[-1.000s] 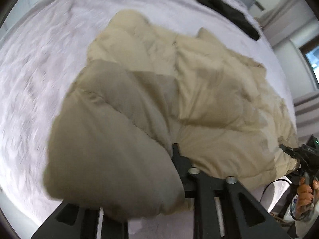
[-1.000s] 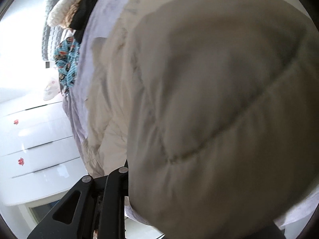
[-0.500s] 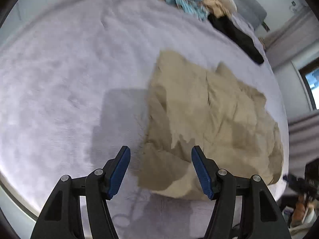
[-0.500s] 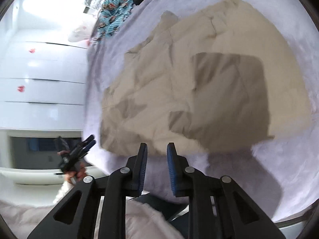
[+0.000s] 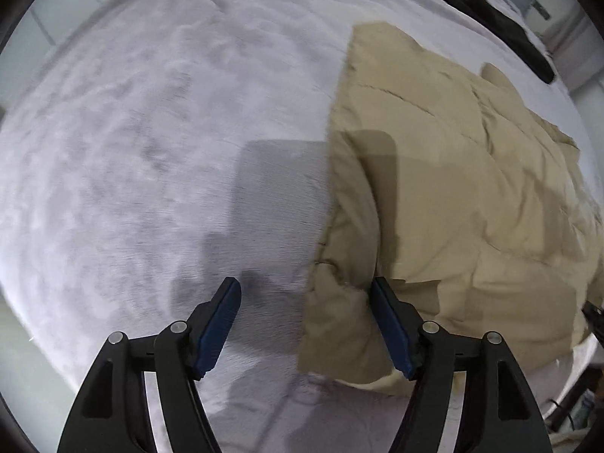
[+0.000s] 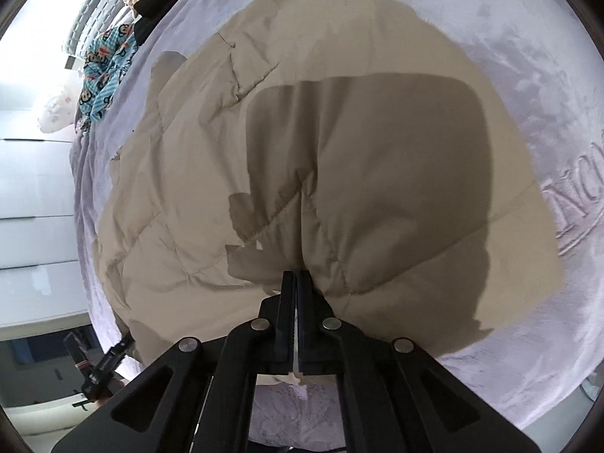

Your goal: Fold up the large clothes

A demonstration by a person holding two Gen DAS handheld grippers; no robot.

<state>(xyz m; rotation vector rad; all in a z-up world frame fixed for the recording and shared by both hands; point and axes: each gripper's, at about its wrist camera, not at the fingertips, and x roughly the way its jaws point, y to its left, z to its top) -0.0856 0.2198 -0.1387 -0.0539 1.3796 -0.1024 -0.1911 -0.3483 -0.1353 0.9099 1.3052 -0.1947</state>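
Pinching quilted beige coat (image 6: 339,143) edge, right gripper (image 6: 296,277) clenched | left gripper (image 5: 305,324) released, just opened, straddling its near corner, coat runs up-right.

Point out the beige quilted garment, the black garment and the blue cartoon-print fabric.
beige quilted garment (image 5: 472,196), left wrist view, middle panel.
black garment (image 5: 502,26), left wrist view, mid-length.
blue cartoon-print fabric (image 6: 104,71), right wrist view, centre of the print.

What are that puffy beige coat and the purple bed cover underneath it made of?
The beige coat looks like a padded, quilted jacket with a thin, matte woven shell, probably nylon or polyester: stitched seams divide it into puffy panels that crease finely. The purple bed cover looks like soft plush fleece or velvet; its short nap shows brushed, mottled streaks.
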